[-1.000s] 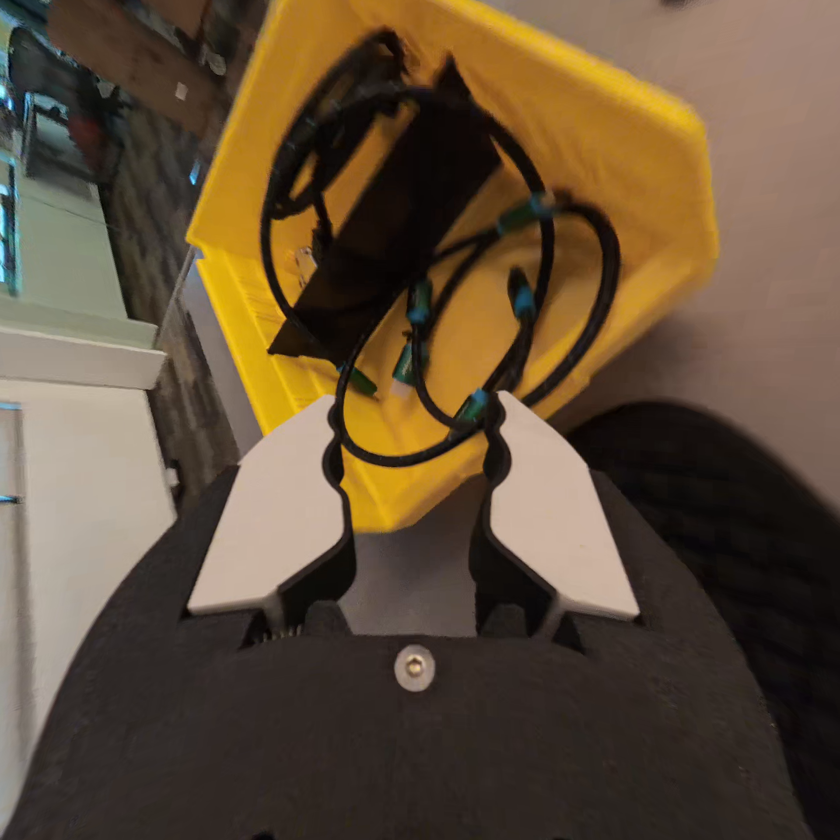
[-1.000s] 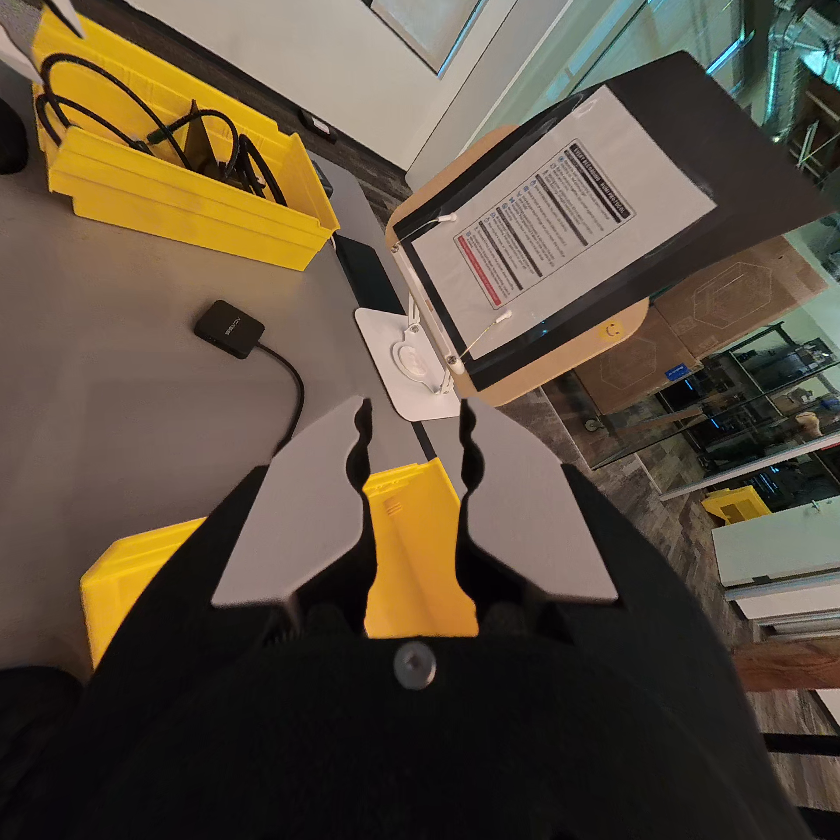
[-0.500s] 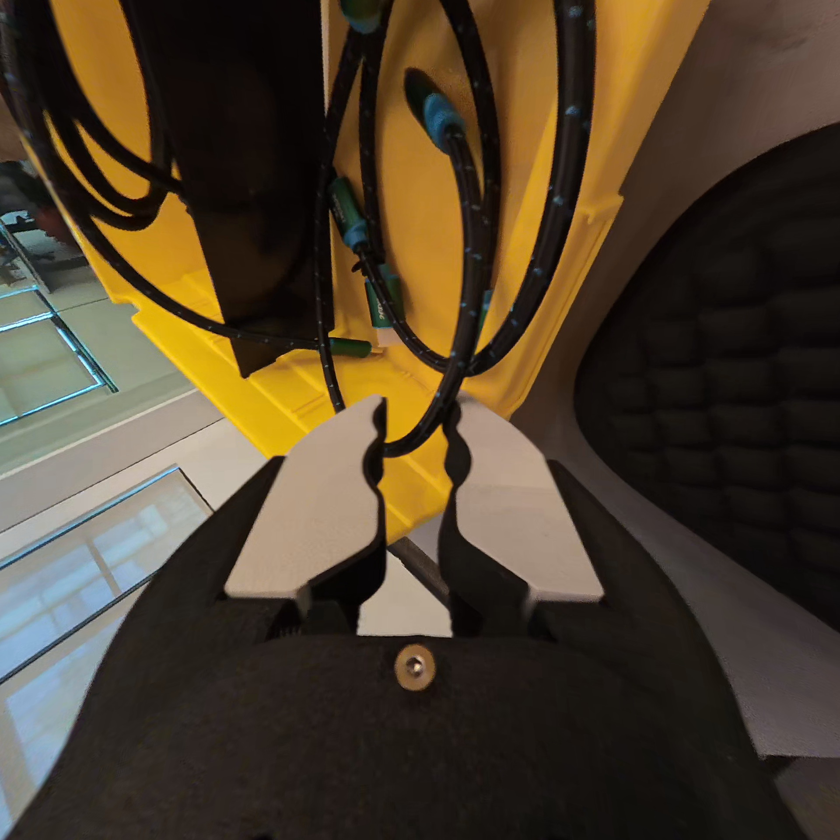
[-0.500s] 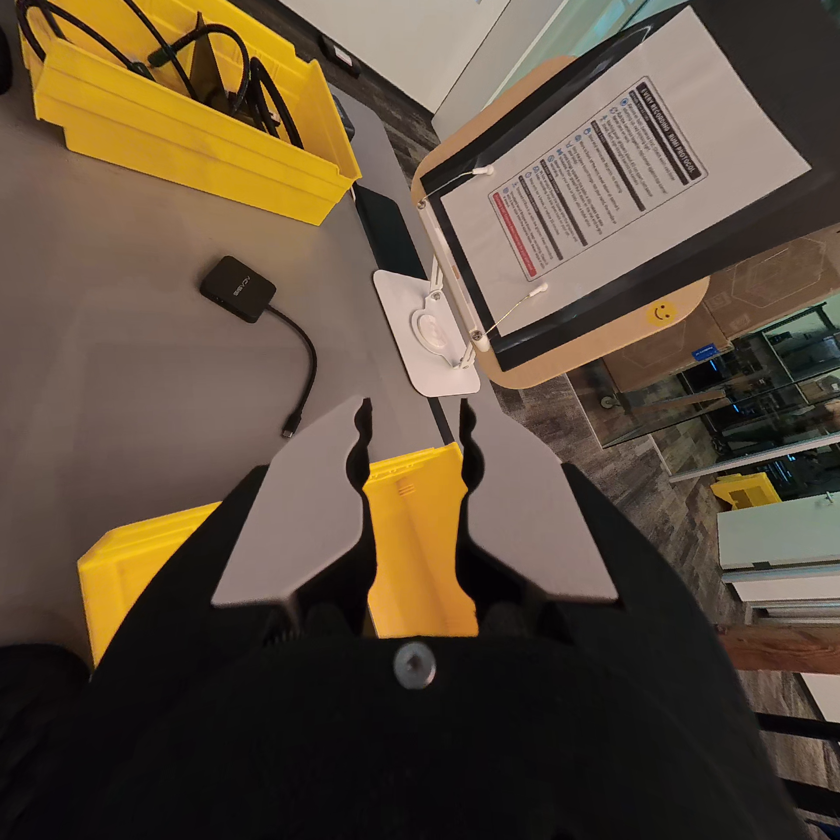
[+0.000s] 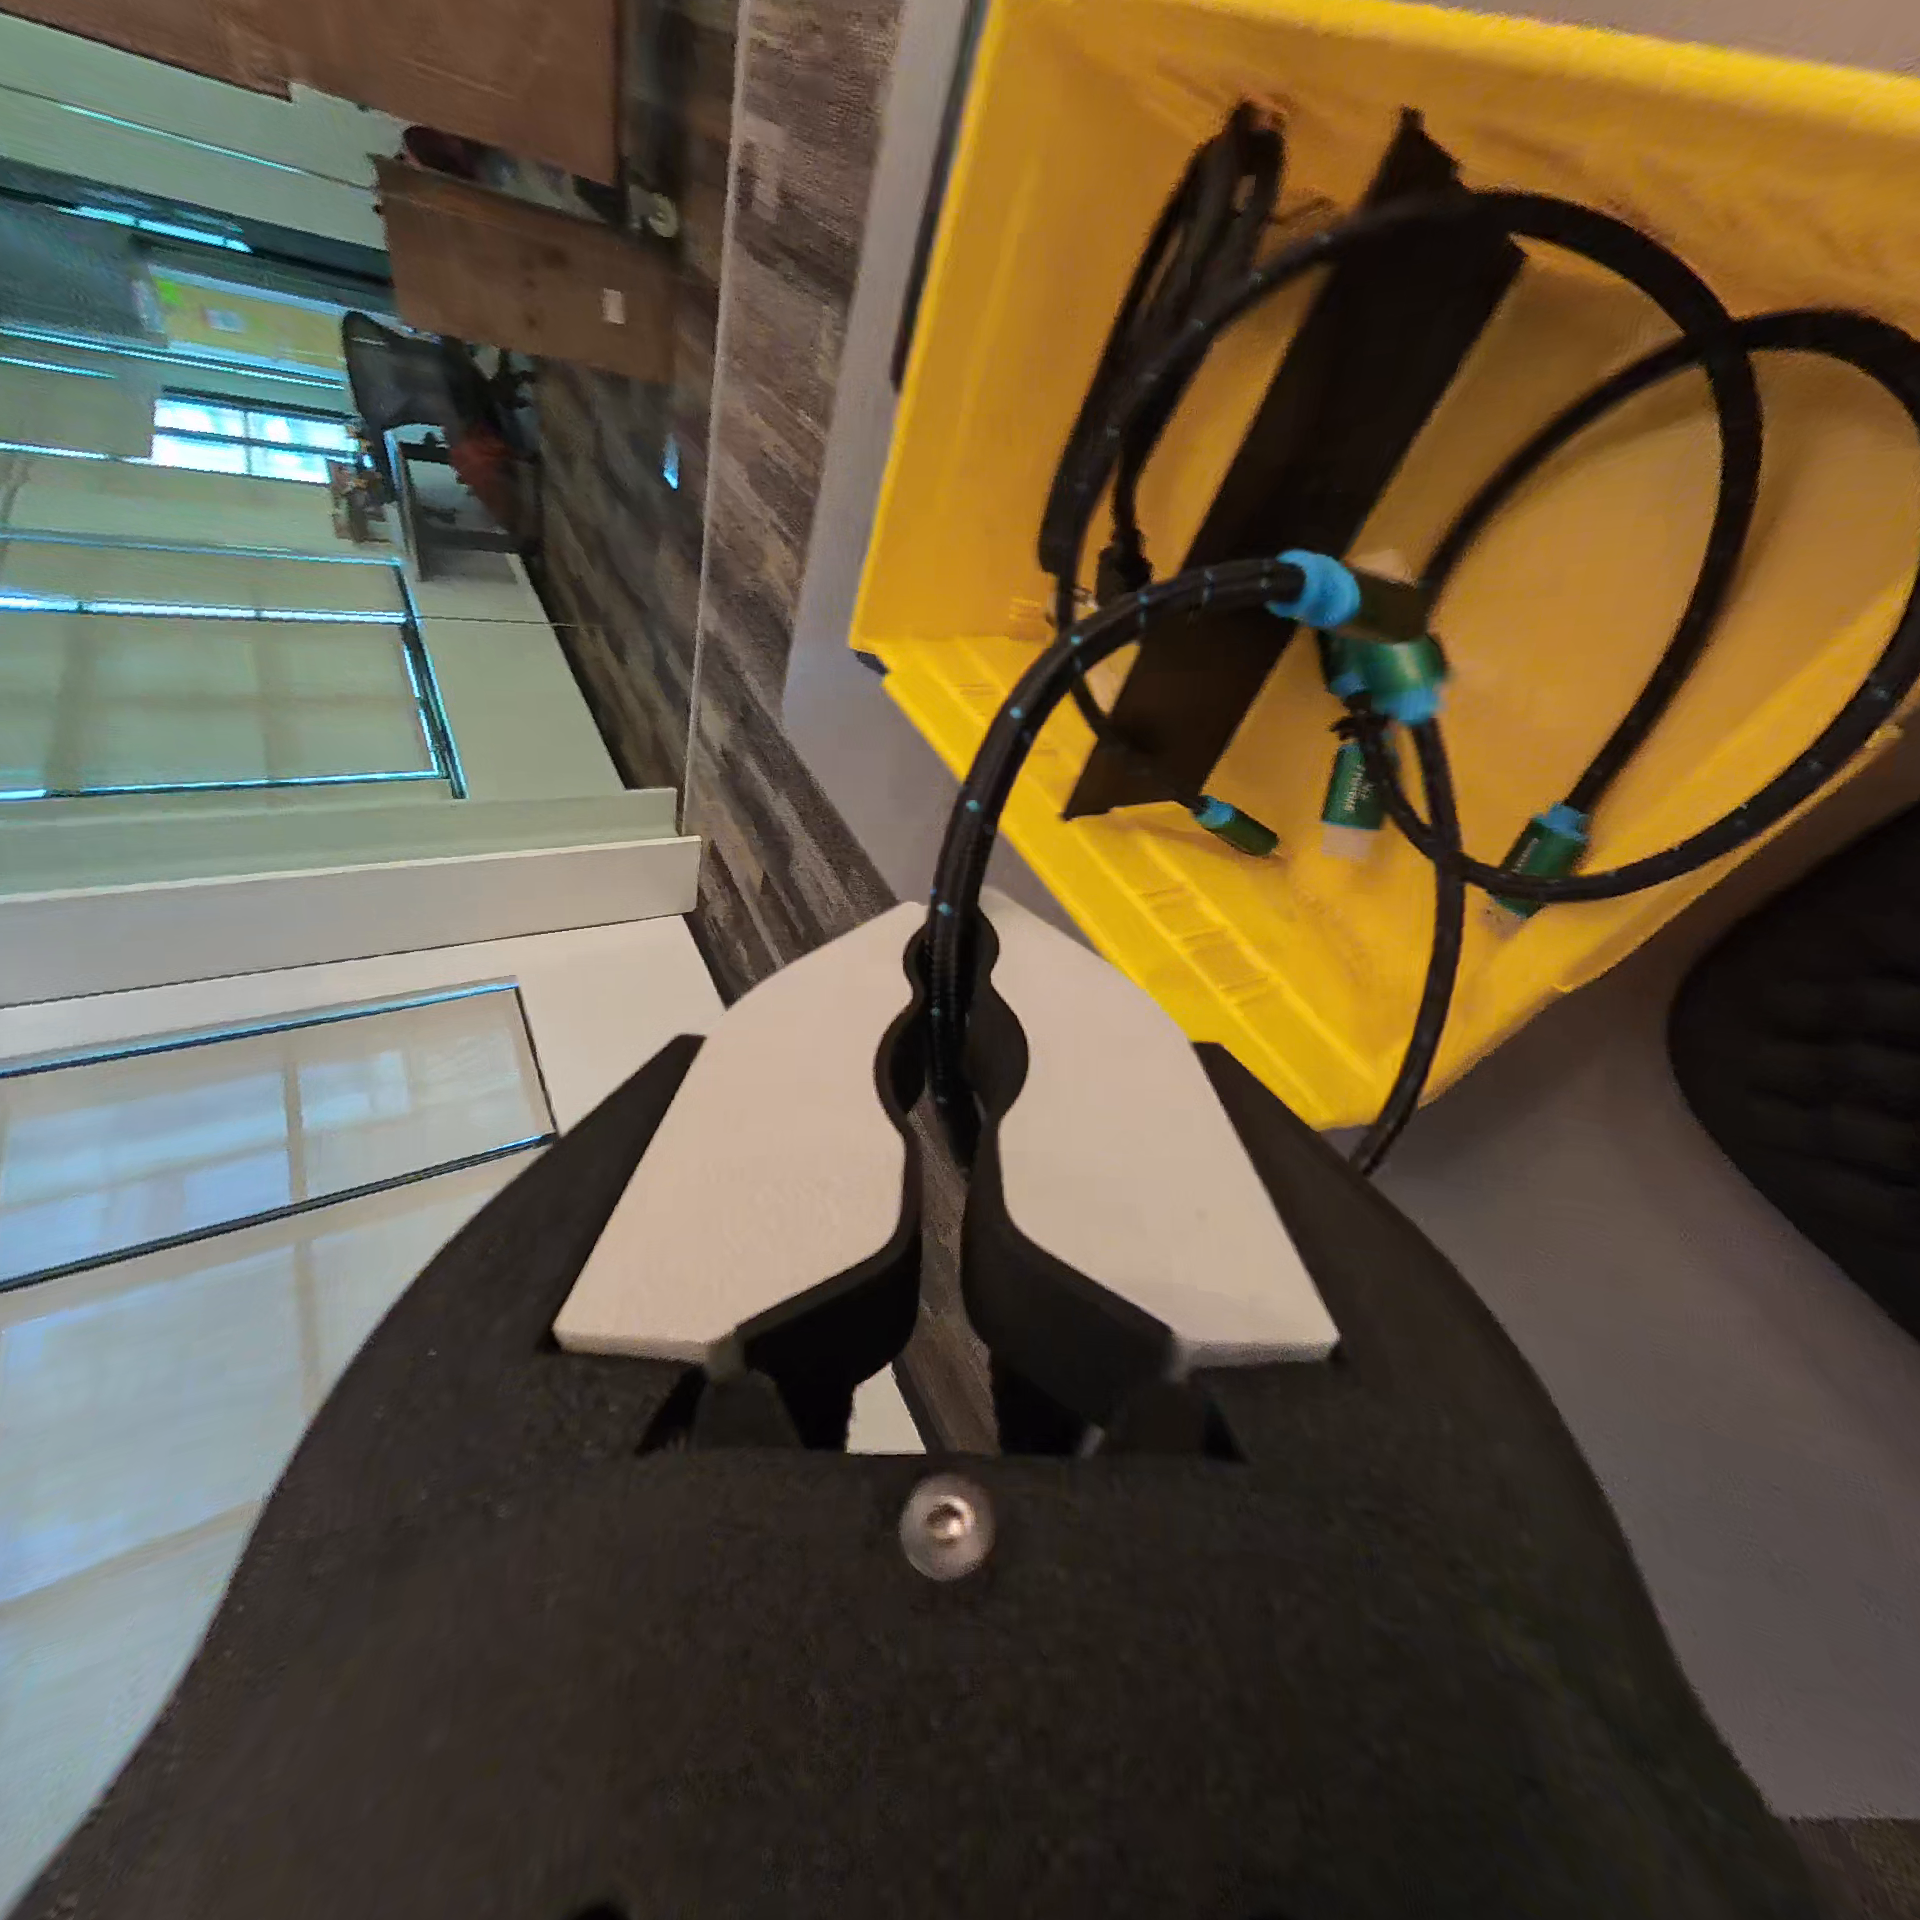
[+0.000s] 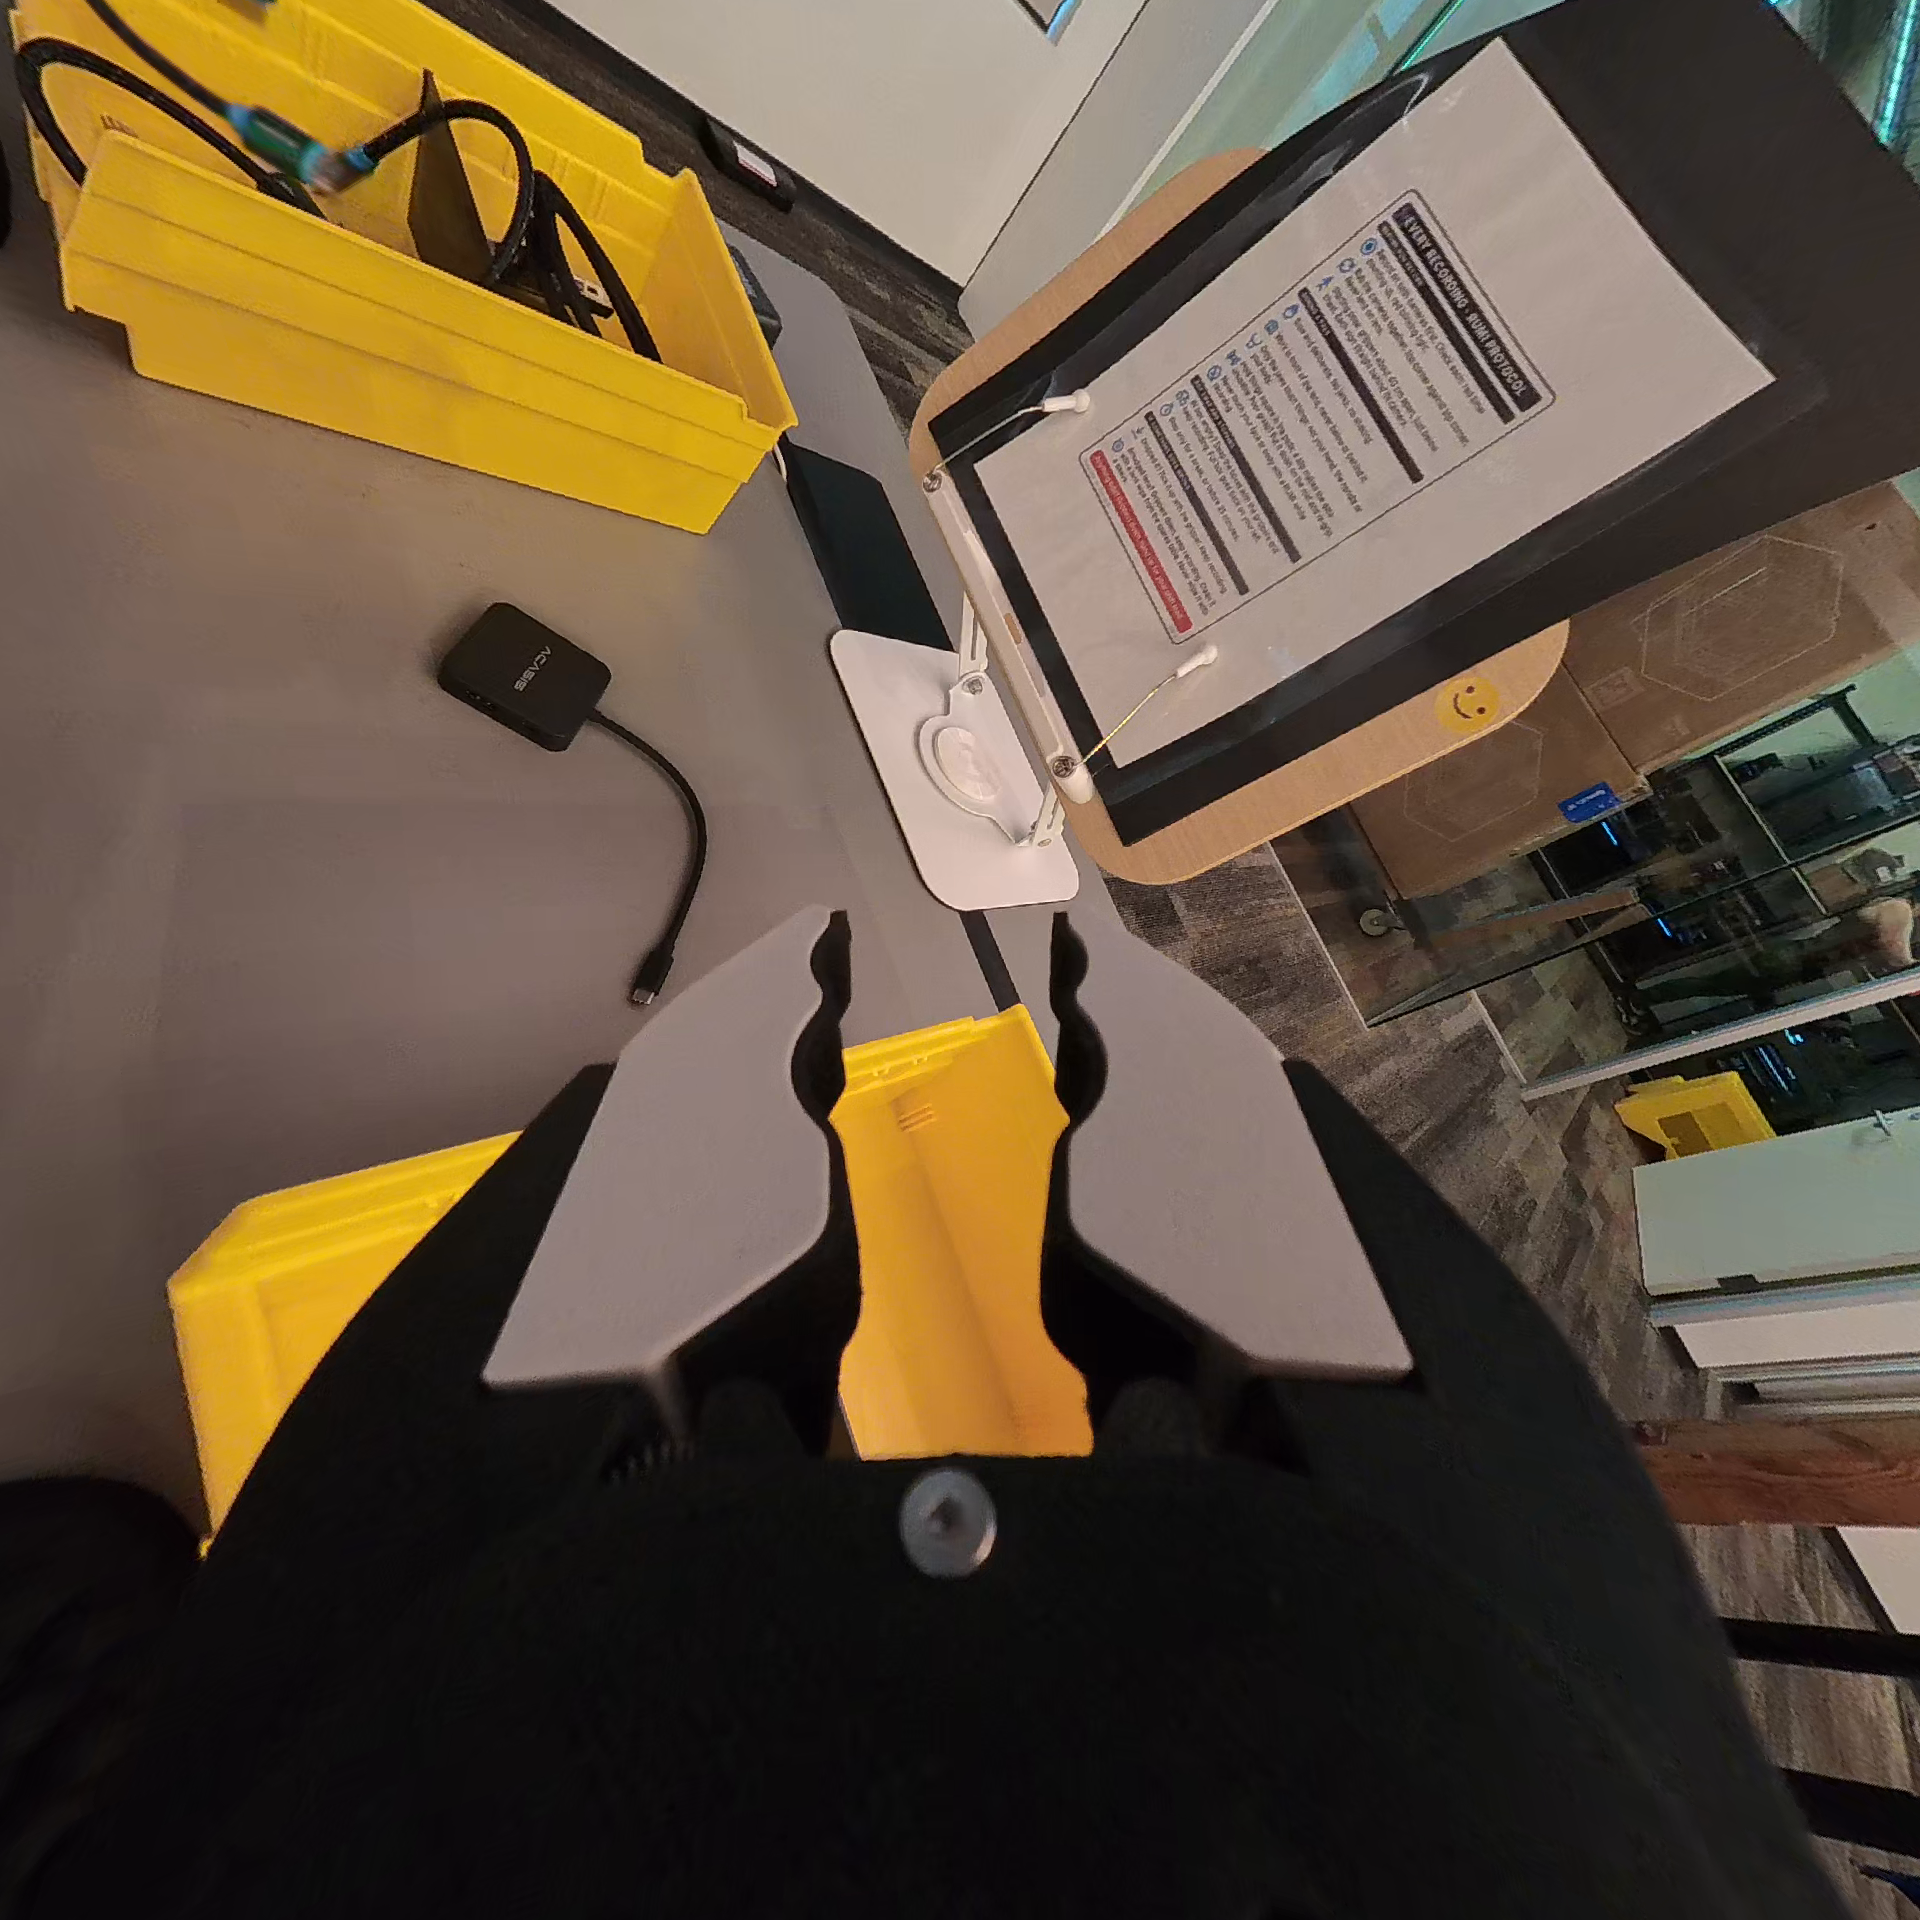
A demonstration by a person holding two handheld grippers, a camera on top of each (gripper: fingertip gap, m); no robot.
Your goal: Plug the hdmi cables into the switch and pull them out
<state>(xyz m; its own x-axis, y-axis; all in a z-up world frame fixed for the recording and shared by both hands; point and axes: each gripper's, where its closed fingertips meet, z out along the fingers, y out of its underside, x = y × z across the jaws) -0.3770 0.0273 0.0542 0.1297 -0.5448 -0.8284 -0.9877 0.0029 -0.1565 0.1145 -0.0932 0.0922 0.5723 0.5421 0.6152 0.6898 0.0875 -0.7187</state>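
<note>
Cables (image 5: 1590, 436) in far bin (image 6: 416, 343) (switch (image 6: 523, 675) on table (image 6: 260, 831) between bins)

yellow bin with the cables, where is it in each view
Left wrist view: the yellow bin fills the upper right, beyond the left tongs shut on a black cable.
Right wrist view: same bin at upper left on the table.
Shared landmark: the black divider inside it.

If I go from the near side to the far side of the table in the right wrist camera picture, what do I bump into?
Right gripper, open over the near yellow bin → little black switch box with its short cord → far yellow bin holding the cables.
</note>
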